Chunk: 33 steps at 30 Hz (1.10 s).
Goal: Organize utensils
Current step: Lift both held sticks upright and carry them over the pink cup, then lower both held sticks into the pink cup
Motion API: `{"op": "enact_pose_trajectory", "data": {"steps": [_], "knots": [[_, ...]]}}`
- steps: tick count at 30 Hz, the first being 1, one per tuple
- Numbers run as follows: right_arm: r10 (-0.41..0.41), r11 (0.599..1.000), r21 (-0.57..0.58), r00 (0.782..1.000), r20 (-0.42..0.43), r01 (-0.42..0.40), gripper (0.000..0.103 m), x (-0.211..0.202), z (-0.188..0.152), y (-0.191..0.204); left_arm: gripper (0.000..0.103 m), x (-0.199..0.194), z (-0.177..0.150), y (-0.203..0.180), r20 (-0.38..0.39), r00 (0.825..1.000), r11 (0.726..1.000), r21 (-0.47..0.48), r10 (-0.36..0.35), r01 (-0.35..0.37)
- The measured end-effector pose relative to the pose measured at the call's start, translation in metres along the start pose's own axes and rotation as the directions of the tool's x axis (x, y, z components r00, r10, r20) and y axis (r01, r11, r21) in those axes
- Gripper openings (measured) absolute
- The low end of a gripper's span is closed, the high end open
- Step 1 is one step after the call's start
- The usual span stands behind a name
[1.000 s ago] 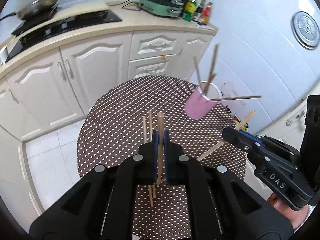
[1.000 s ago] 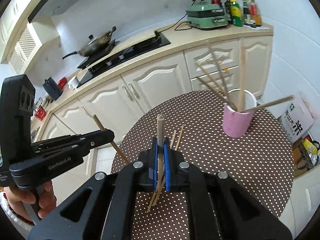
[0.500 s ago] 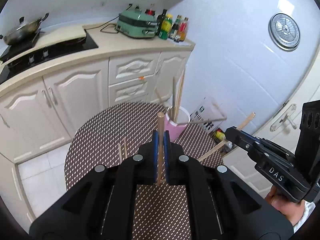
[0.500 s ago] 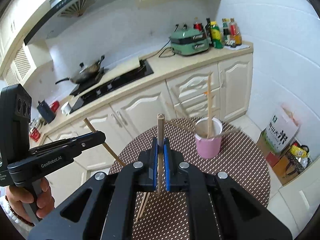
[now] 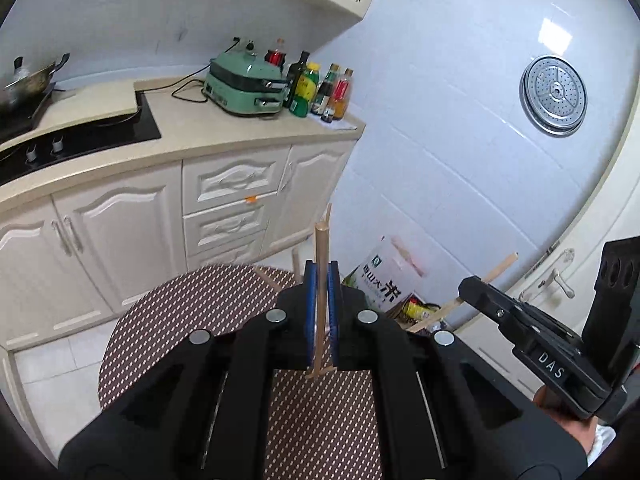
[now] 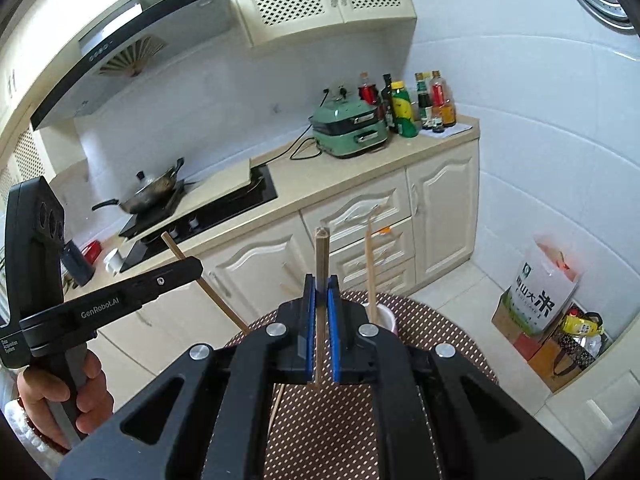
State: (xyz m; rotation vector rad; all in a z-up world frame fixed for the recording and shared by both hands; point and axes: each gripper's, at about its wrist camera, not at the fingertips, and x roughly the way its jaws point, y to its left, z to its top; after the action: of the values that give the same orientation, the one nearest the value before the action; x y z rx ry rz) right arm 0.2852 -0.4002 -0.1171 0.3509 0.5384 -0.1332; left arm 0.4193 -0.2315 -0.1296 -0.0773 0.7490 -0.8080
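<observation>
One chopstick [image 5: 321, 280] pinched upright in the closed left gripper [image 5: 321, 316], another [image 6: 321, 276] in the closed right gripper [image 6: 321, 328]. Carrying step, by the look of it. Next: tilt and drop into the pink cup [image 6: 386, 318] just beyond, on the dotted counter [image 6: 452, 340].

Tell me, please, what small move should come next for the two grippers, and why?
Probably carry both toward the pink cup and lower the sticks in. The left gripper and the right gripper are each shut on one chopstick above the dotted table, and the cup already holds other chopsticks.
</observation>
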Motion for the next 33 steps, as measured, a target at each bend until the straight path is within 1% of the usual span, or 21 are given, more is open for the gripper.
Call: {"op": "enact_pose_trajectory", "data": {"steps": [6,9,15,19,23,33], "knots": [[-0.031,0.999,0.019,0.999,0.045,0.030,0.004,0.003,0.015,-0.017,0.006,0.026,0.016,-0.015,0.021,1.000,0.999,0.033,0.008,-0.009],[-0.044,0.999,0.025,0.998,0.053,0.042,0.004,0.010,0.021,-0.025,0.006,0.037,0.021,-0.020,0.022,1.000,0.999,0.036,0.014,-0.014],[-0.065,0.998,0.030,0.996,0.062,0.064,0.005,0.023,0.029,-0.039,0.006,0.062,0.031,-0.023,0.023,0.998,0.998,0.035,0.059,-0.059],[-0.085,0.996,0.039,0.993,0.085,0.082,0.005,0.029,0.032,-0.046,0.006,0.076,0.031,-0.022,0.013,0.998,0.998,0.028,0.062,-0.062],[-0.095,0.995,0.039,0.993,0.077,0.092,0.005,0.038,0.031,-0.052,0.006,0.090,0.029,-0.022,-0.011,0.998,0.998,0.034,0.054,-0.054],[-0.129,0.992,-0.006,0.991,0.043,0.129,0.005,0.060,0.025,-0.054,0.006,0.114,0.017,-0.016,-0.046,0.996,0.997,0.039,0.072,-0.070]]}}
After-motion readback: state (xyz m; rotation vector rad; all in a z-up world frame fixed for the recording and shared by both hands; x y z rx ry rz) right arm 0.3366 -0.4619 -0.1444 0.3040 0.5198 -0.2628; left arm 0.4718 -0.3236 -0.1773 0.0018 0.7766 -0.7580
